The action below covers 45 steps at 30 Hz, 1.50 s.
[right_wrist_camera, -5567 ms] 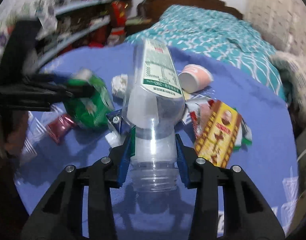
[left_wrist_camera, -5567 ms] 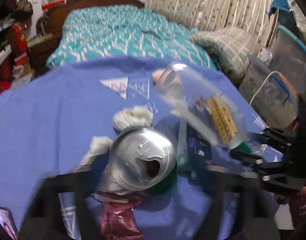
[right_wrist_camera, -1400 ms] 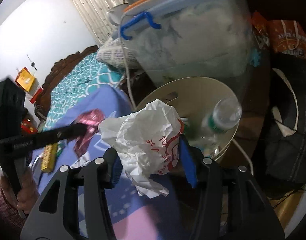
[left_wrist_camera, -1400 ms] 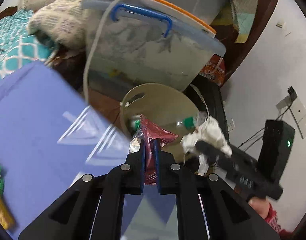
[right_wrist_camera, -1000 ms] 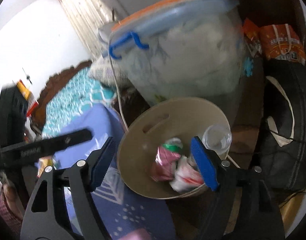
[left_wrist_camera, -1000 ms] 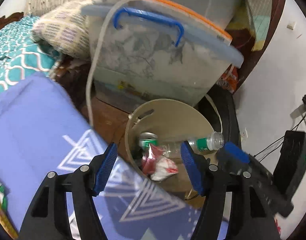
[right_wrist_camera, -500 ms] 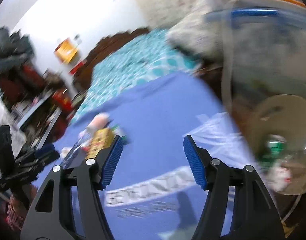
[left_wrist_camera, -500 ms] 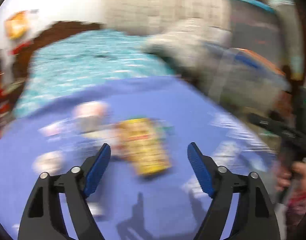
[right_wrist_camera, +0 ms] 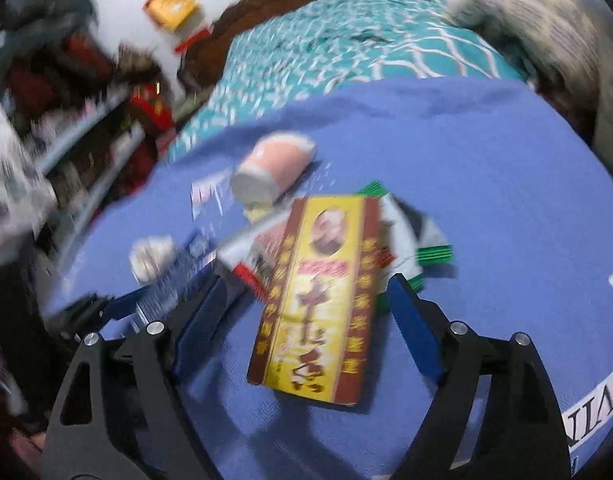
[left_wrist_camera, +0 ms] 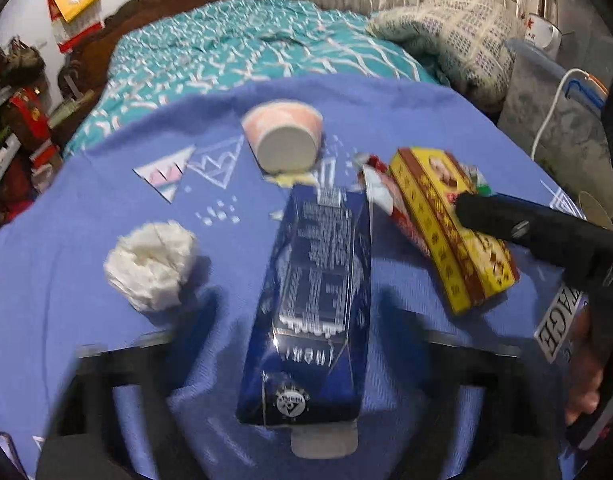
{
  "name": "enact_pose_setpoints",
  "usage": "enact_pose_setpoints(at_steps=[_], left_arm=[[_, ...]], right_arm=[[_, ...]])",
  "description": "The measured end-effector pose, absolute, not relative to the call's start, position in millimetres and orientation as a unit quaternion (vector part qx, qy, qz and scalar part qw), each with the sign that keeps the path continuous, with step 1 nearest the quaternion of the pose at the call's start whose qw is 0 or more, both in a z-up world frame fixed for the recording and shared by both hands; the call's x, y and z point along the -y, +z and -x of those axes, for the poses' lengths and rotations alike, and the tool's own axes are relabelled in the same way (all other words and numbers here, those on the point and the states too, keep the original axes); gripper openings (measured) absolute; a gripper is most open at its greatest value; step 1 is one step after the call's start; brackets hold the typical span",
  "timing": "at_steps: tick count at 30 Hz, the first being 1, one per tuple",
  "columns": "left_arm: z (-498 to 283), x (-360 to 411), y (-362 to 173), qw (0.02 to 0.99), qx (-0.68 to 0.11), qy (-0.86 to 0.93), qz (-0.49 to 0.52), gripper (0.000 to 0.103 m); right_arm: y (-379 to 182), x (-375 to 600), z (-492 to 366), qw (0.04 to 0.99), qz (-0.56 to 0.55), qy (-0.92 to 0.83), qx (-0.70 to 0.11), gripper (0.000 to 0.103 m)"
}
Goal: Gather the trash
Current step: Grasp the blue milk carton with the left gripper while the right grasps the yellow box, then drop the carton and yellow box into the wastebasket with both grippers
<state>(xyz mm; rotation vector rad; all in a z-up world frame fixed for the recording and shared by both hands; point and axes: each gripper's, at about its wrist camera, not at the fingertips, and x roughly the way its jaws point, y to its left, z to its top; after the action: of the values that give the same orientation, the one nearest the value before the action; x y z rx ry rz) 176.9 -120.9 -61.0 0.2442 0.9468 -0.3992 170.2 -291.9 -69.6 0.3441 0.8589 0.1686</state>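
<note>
A dark blue drink carton [left_wrist_camera: 318,300] lies on the blue cloth [left_wrist_camera: 66,240] between the blurred, spread fingers of my left gripper [left_wrist_camera: 306,356], which is open around it. A yellow and brown box [right_wrist_camera: 318,300] lies between the wide-open blue pads of my right gripper [right_wrist_camera: 306,312]; it also shows in the left wrist view [left_wrist_camera: 446,224], with the right gripper's finger [left_wrist_camera: 526,228] over it. A crumpled white paper ball [left_wrist_camera: 150,264] and a tipped pink paper cup [left_wrist_camera: 284,140] lie nearby.
A red and white wrapper [left_wrist_camera: 382,188] and a green-edged packet [right_wrist_camera: 418,248] lie under the box. A teal bed [left_wrist_camera: 246,56] is behind the table, shelves [right_wrist_camera: 66,120] at left, a clear storage bin [left_wrist_camera: 554,120] at right.
Both grippers dropped their trash into the bin, opened, and swung back to the table. They now hover low over the carton and the yellow box.
</note>
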Motion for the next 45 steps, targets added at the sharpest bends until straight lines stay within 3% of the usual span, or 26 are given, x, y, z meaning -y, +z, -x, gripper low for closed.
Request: enact_pose_setpoints(at_steps=[1,15,18,19,20,22,26,28,30,31,32,37,45], left_arm=[[-176,118,-63,0.86,-0.458,-0.195,-0.109,0.048],[-80,73,-47,0.839,-0.462,-0.284,-0.041,0.047],[-66,92,-46,0.836,-0.455,-0.3,-0.054,0.048],[-60,101,-47,0.835,-0.453,-0.304,-0.064,0.048],[-58,108,-49,0.834,-0.452,-0.307,-0.073,0.048],[-52,120,-55,0.833,-0.454,-0.304,-0.088,0.049],[-45,127,-62,0.839,-0.454,-0.28,-0.109,0.072],[-43,126,-60,0.845,-0.444,-0.273,-0.119,0.072],[-42,126,-60,0.848,-0.441,-0.267,-0.127,0.072],[-41,128,-61,0.847,-0.441,-0.265,-0.132,0.07],[-41,129,-62,0.845,-0.442,-0.269,-0.134,0.047],[-43,150,-58,0.823,-0.455,-0.315,-0.129,0.047],[-45,287,-22,0.771,-0.422,-0.455,-0.144,0.047]], right_arm=[[-72,285,-168,0.891,-0.147,0.079,-0.422,0.064],[-61,313,8,0.914,-0.097,0.059,-0.389,0.064],[-68,323,27,0.912,-0.107,0.028,-0.394,0.066],[-71,326,32,0.912,-0.11,0.018,-0.396,0.07],[-73,328,36,0.911,-0.112,0.009,-0.397,0.08],[-75,331,47,0.912,-0.118,-0.007,-0.392,0.084],[-78,318,60,0.913,-0.112,-0.002,-0.393,0.084],[-81,308,62,0.915,-0.095,0.002,-0.393,0.084],[-84,302,60,0.914,-0.074,-0.004,-0.399,0.074],[-87,302,59,0.912,-0.069,-0.005,-0.403,0.065],[-88,304,59,0.913,-0.071,-0.004,-0.402,0.065],[-77,335,75,0.925,-0.109,-0.033,-0.363,0.064],[-60,448,110,0.925,-0.181,-0.153,-0.296,0.064]])
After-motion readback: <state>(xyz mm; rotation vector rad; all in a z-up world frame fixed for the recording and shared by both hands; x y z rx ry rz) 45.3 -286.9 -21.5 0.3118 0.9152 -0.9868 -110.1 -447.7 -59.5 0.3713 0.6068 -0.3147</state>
